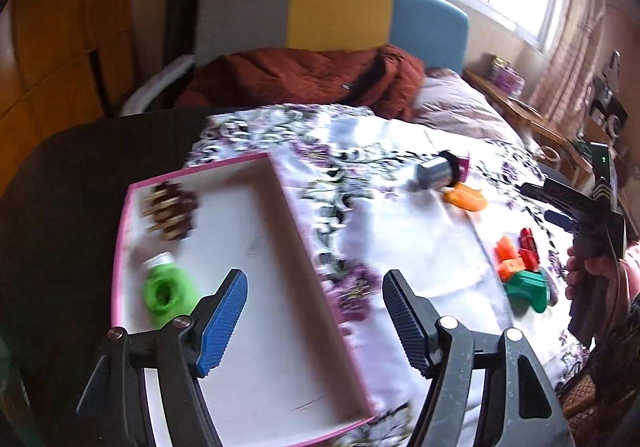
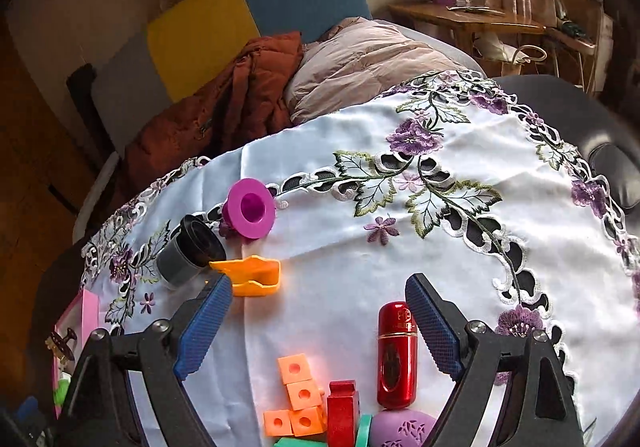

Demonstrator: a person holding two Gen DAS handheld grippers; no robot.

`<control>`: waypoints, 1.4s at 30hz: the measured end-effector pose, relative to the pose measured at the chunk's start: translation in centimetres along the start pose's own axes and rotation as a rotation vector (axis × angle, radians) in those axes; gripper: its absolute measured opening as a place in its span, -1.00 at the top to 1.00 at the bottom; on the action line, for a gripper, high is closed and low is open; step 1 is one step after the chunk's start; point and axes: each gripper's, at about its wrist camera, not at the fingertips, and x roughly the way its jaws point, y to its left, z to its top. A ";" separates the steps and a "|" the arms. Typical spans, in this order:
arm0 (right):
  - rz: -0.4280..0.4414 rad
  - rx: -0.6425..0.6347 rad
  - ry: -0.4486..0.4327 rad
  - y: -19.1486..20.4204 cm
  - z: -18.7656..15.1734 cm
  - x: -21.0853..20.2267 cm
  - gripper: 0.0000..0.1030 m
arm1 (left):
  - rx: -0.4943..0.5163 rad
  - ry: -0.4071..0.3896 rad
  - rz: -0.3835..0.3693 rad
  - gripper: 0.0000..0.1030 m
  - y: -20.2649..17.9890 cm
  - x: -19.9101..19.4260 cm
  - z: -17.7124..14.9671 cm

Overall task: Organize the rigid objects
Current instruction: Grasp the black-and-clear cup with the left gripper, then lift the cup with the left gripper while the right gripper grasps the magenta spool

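Two items already lay in the tray [image 1: 280,183] in the left wrist view: a brown-and-gold clip [image 1: 170,211] near the far corner and a green piece [image 1: 166,293] closer in. The left gripper [image 1: 316,311] hung over the tray's right wall with its jaws spread wide and nothing between them. Out on the cloth [image 1: 400,239] were a grey cylinder [image 1: 436,171], an orange piece [image 1: 466,199] just beside it, and a heap of small toys [image 1: 524,267] near the right gripper [image 1: 544,195], whose opening could not be read from here.

From the right wrist view, the right gripper [image 2: 318,323] also stood wide open and empty, poised above the heap: orange cubes [image 2: 298,395], a red block [image 2: 342,411], a red capsule [image 2: 397,355] lying lengthwise just inside the right finger, and a purple oval [image 2: 402,431] at the bottom edge. The grey cylinder [image 2: 188,255], a magenta spool [image 2: 250,213] and the orange piece [image 2: 250,275] lay farther off to the left.

By my reading, sorting was partway through and the hand was between picks. The next move called for choosing one piece, probably the capsule, centring the jaws across its narrow width, closing, then carrying it left to the tray.
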 end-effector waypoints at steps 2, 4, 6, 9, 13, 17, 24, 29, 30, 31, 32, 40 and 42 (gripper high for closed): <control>0.019 0.010 -0.003 0.0 0.1 -0.3 -0.79 | 0.034 0.018 -0.038 -0.38 -1.8 1.5 1.1; 0.024 0.016 -0.006 -0.1 0.2 -0.4 -0.81 | 0.046 0.044 -0.070 -0.38 -3.2 2.7 2.0; 0.037 0.034 0.002 -0.2 0.3 -0.4 -0.81 | 0.072 0.050 -0.101 -0.38 -4.6 3.9 3.0; 0.049 0.052 0.008 -0.5 0.4 -0.3 -0.81 | 0.149 0.080 -0.106 -0.39 -6.8 6.1 4.5; 0.064 0.069 0.012 -0.7 0.5 -0.4 -0.82 | 0.202 0.137 -0.140 -0.41 -8.9 9.9 6.6; 0.076 0.085 0.015 -0.9 0.7 -0.2 -0.83 | 0.235 0.154 -0.162 -0.41 -10.3 12.8 8.7; 0.113 0.130 0.038 -1.4 0.9 0.2 -0.83 | 0.395 0.148 -0.163 -0.42 -12.9 16.2 11.0; 0.124 0.134 0.030 -1.4 1.0 -0.1 -0.84 | 0.466 0.160 -0.215 -0.42 -14.3 18.3 12.3; 0.125 0.136 0.030 -1.4 1.0 -0.1 -0.85 | 0.481 0.171 -0.221 -0.42 -14.6 19.0 12.3; 0.129 0.139 0.034 -1.5 1.1 0.0 -0.86 | 0.495 0.187 -0.223 -0.42 -14.8 19.7 12.4; 0.134 0.141 0.037 -1.5 1.1 0.1 -0.86 | 0.501 0.196 -0.224 -0.42 -15.0 20.3 12.3; 0.141 0.139 0.050 -1.4 1.0 0.3 -0.86 | 0.509 0.229 -0.280 0.06 -16.2 23.1 11.8; 0.141 0.140 0.050 -1.4 1.0 0.3 -0.86 | 0.487 0.223 -0.291 0.08 -15.9 23.1 11.4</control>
